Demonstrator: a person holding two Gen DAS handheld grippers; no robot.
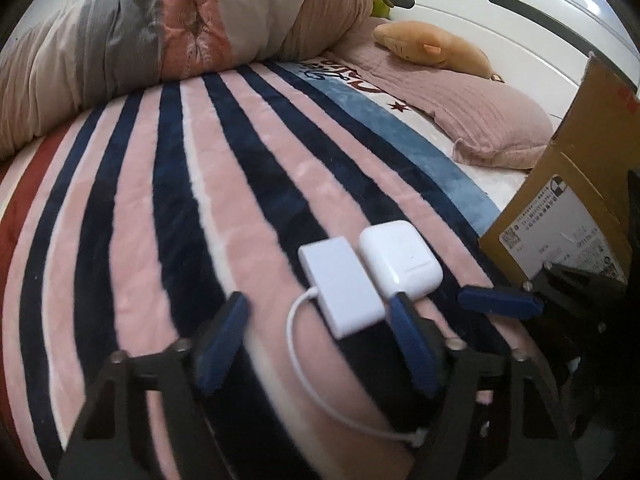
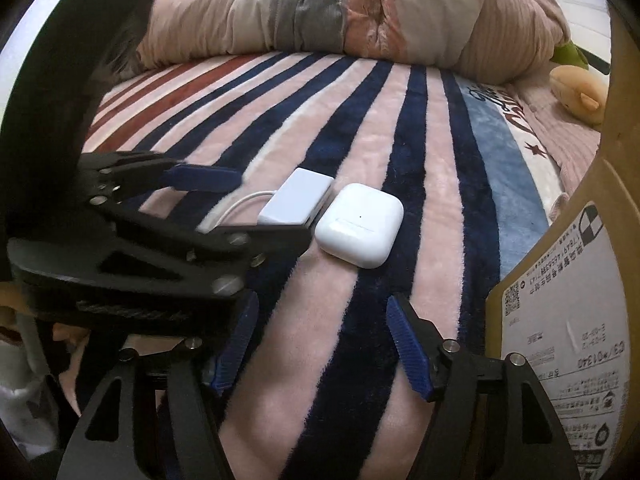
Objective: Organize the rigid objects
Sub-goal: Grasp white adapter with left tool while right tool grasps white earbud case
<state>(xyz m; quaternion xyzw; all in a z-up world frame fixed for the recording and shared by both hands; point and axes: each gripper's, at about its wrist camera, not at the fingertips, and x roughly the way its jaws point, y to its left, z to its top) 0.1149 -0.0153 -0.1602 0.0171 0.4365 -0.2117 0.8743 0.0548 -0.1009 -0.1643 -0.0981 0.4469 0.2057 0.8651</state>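
**Two white gadgets on the bed, both grippers spread & closing in**

Adapter (image 1: 342, 286) w/ short white cable (image 1: 304, 364) and earbud case (image 1: 400, 260) lie side by side, touching, on the striped blanket (image 1: 160, 208), near the cardboard box (image 1: 560, 216) at right.

Left gripper (image 1: 320, 322): jaws spread, nothing pinched; the adapter's near end sits between the fingers, pads not pressing. Right gripper (image 2: 322, 346): also spread, empty, short of the case, which lies ahead of it in the right wrist view.

Handling, as a guess: both look light, stiff, glossy plastic, so prob. slippery. Case has rounded corners; take it across the flat faces or long sides, mid-body, else it may squirt out. Adapter is thin & flat; pinch across its narrow width, not by the cable, which is floppy & will trail. Soft blanket gives under the pads, so fingers can dig in beside each item. Items touch, so lifting one may nudge the other.
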